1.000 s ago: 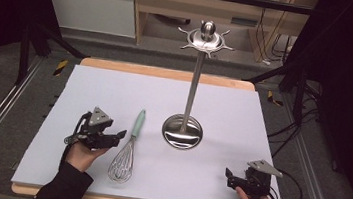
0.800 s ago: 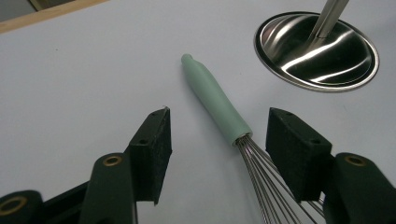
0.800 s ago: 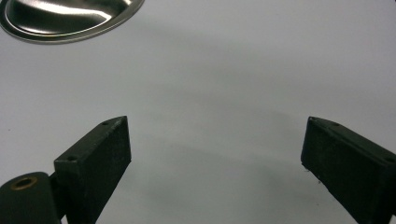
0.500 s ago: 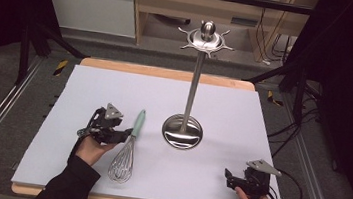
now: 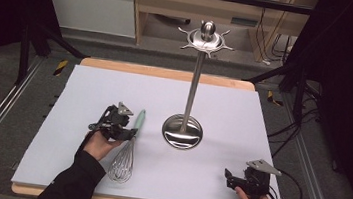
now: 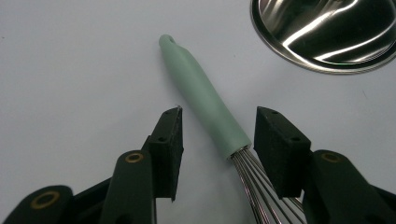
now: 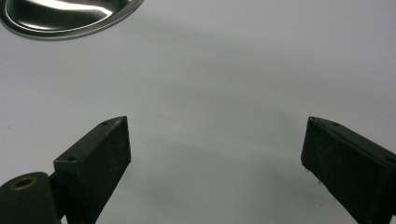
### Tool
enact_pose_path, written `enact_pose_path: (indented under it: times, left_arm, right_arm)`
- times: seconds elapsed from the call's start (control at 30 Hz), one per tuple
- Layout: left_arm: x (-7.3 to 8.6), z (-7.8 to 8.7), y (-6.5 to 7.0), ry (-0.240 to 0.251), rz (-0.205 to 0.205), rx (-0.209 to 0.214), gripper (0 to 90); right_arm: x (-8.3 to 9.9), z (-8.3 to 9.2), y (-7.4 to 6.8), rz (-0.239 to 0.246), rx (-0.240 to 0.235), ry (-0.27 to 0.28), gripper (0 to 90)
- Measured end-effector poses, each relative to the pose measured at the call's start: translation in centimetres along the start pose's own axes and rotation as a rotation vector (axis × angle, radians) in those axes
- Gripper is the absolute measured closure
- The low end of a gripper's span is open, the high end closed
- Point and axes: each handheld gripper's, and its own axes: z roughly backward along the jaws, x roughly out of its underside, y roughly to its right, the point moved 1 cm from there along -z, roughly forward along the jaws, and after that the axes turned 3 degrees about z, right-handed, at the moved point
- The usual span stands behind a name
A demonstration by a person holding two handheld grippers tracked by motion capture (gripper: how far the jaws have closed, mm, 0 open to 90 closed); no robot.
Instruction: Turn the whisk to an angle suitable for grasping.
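A whisk with a mint-green handle and a wire head lies on the white table cover, left of centre. My left gripper is open and straddles the handle's lower end, one jaw on each side, not touching it. The wires run down between the jaws. A steel utensil stand rises from a round base at mid-table, its hooked top bare. My right gripper rests near the front right corner, open, with nothing between its fingers.
The white cover spreads over a wooden table whose edge shows at the back. The stand's shiny base lies close to the right of the whisk handle, and its rim appears far ahead of the right gripper.
My left gripper has slid right across the table, from well clear of the whisk to straddling its handle. The right gripper has stayed put.
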Motion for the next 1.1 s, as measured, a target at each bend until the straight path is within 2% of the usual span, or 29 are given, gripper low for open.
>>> enact_pose_path:
  times: [0.27, 0.33, 0.5, 0.67, 0.73, 0.8, 0.93, 1.1]
  left_arm:
    - [-0.1, -1.9, 0.0, -0.057, 0.032, 0.007, 53.3]
    - [0.0, -2.2, 0.0, -0.065, 0.053, 0.023, 54.2]
    - [0.0, -2.9, 0.0, -0.088, 0.075, 0.044, 58.2]
    - [0.0, -3.0, 0.0, -0.094, 0.088, 0.044, 58.5]
    - [0.1, -3.1, -0.2, -0.104, 0.113, 0.050, 58.3]
    - [0.1, -3.3, -0.1, -0.110, 0.120, 0.049, 57.4]
    - [0.3, -3.5, 0.0, -0.129, 0.119, 0.039, 57.8]
    - [0.3, -3.3, -0.1, -0.151, 0.139, 0.029, 60.8]
  right_arm:
    - [0.0, 0.0, 0.0, -0.001, -0.003, -0.001, 8.7]
    - [0.0, 0.0, 0.0, -0.002, -0.005, -0.002, 8.7]
    - [0.0, -0.1, 0.0, -0.001, -0.005, -0.002, 8.7]
    - [0.0, -0.1, 0.0, 0.001, -0.006, -0.003, 8.7]
    - [0.0, -0.1, 0.0, -0.002, -0.012, -0.007, 8.6]
    - [0.0, -0.1, -0.1, 0.000, -0.013, -0.010, 8.6]
    - [0.0, -0.1, 0.0, 0.002, -0.012, -0.008, 8.6]
    - [0.0, -0.1, -0.1, 0.002, -0.014, -0.012, 8.6]
